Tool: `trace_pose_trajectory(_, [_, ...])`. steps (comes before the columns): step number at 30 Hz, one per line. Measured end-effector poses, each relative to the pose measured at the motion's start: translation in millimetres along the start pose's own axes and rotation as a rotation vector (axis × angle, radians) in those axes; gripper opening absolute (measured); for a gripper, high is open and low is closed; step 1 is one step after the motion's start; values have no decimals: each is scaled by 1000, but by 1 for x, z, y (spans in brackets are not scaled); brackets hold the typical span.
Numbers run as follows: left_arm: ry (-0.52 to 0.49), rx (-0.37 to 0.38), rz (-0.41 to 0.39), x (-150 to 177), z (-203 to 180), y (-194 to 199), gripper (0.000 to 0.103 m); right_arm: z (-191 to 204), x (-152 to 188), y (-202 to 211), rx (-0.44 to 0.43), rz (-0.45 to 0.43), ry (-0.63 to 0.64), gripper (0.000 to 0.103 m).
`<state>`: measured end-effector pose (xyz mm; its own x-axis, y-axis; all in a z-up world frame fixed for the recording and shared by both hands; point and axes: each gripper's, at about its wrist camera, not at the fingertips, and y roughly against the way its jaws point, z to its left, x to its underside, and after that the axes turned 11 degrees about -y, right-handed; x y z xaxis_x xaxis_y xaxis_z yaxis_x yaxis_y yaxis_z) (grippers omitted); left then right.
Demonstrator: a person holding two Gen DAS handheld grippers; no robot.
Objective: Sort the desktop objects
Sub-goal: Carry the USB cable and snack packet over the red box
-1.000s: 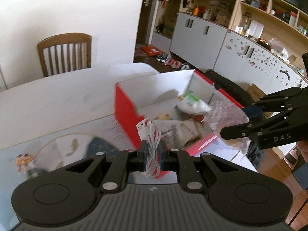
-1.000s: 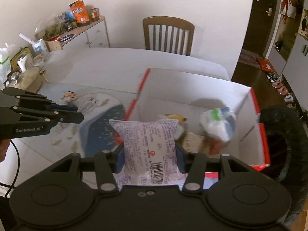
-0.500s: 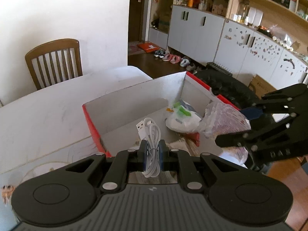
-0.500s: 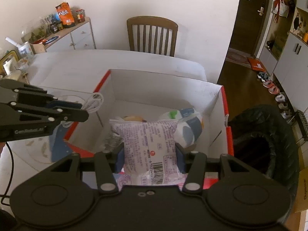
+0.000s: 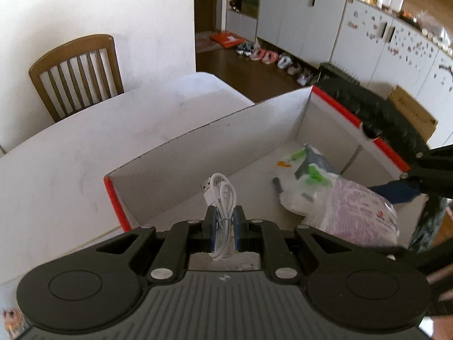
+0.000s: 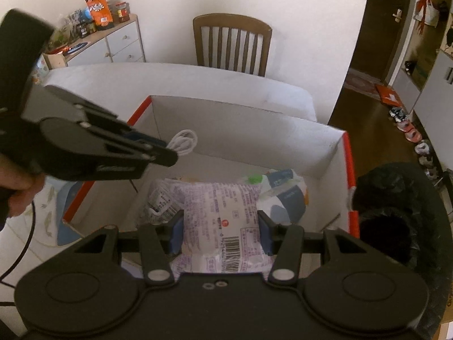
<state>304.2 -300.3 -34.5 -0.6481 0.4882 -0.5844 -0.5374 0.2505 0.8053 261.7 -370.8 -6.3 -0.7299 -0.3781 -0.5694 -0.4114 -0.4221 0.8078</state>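
Left gripper (image 5: pixel 223 225) is clenched on a coiled white cable (image 5: pixel 221 198), held by the middle of the coil above the near end of the box (image 5: pixel 198 138); judged light and limp, it should be pinched across the bundle. Right gripper (image 6: pixel 220 231) grasps a purple packet (image 6: pixel 223 212) by its sides over the box, probably soft, light and slippery.

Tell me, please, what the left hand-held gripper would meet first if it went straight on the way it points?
Probably the box's white far wall: the left hand-held gripper, shut on the cable, points over the box interior toward it, though depth is unclear.
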Motion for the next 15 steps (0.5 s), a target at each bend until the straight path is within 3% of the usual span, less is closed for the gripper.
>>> trace_pose_trajectory(7, [-56, -12, 49, -9, -1, -22, 11, 11, -1, -17, -31, 27, 36, 50])
trace_pose_trajectory(15, [-54, 13, 115, -9, 3, -41, 11, 15, 11, -40, -4, 60, 72, 50])
